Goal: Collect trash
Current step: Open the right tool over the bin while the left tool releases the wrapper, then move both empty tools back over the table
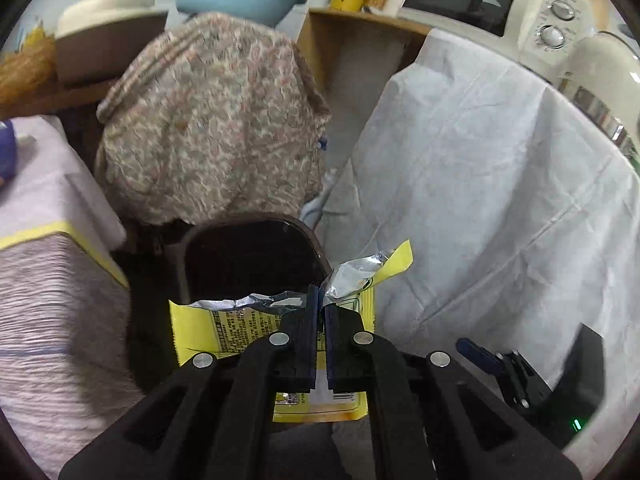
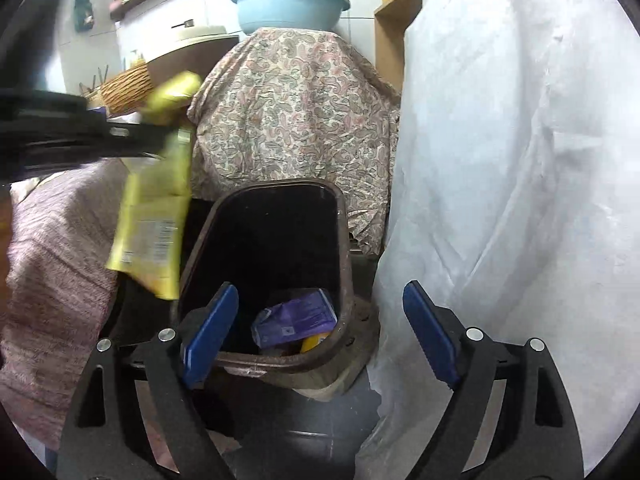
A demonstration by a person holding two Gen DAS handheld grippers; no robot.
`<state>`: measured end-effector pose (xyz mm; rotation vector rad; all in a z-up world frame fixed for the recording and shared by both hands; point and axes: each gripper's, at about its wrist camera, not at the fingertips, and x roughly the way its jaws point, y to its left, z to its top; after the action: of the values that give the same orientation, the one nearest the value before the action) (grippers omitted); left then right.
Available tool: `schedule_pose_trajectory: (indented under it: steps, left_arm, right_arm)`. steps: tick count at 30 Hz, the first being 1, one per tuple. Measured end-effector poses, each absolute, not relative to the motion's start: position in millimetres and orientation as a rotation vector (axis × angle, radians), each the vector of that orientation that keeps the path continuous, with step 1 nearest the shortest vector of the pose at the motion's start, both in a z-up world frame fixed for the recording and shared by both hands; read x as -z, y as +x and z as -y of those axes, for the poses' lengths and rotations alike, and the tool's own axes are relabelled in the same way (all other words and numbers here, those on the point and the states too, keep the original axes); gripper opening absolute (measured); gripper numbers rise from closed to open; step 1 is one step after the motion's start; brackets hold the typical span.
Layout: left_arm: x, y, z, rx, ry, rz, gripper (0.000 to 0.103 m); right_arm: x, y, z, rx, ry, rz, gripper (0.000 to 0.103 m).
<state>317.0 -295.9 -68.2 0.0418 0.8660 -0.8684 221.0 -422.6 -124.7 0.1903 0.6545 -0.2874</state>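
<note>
- While you are holding the left hand-held gripper [image 1: 320, 304] just above the near rim of the brown trash bin [image 1: 248, 256], its jaws are clamping flat on a torn yellow snack wrapper [image 1: 208, 328], whose silver lining is showing along the ripped top edge.
- Seen from your right wrist, that wrapper [image 2: 154, 216] is hanging blurred beside the left wall of the bin [image 2: 344, 264], outside the rim, with the left hand-held gripper [image 2: 156, 136] gripping its upper part.
- You are keeping the right hand-held gripper [image 2: 320, 324] released, its blue pads spread wide with nothing between them, one pad overlapping the bin's near-left rim and the other standing to the bin's right.
- Inside the bin, a purple packet [image 2: 296, 316] is lying at the bottom near the front wall, with a bit of something yellow [image 2: 316, 342] just below it.
- Behind the bin, a paisley cloth [image 2: 292, 120] is draping over something bulky, and a light blue basin [image 2: 290, 6] is sitting on top.
- To the bin's right, a white sheet [image 2: 520, 160] is hanging down close to it.
</note>
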Motion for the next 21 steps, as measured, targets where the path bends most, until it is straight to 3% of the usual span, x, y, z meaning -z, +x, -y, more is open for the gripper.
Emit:
schedule_pose_trajectory:
  steps: [11, 13, 15, 21]
  left_arm:
    - [100, 338, 327, 0.841, 0.086, -0.969, 0.006]
    - [105, 341, 329, 0.827, 0.097, -0.986, 0.02]
    - [105, 344, 326, 0.807, 0.083, -0.985, 0.049]
    - [93, 341, 314, 0.798, 0.042, -0.973, 0.061]
  right_arm:
    - [127, 210, 414, 0.264, 0.168, -0.656, 0.084]
    - [128, 210, 413, 0.261, 0.164, -0.657, 0.084]
    - [129, 209, 411, 0.254, 0.165, -0.659, 0.084]
    - [128, 210, 410, 0.242, 0.164, -0.663, 0.084]
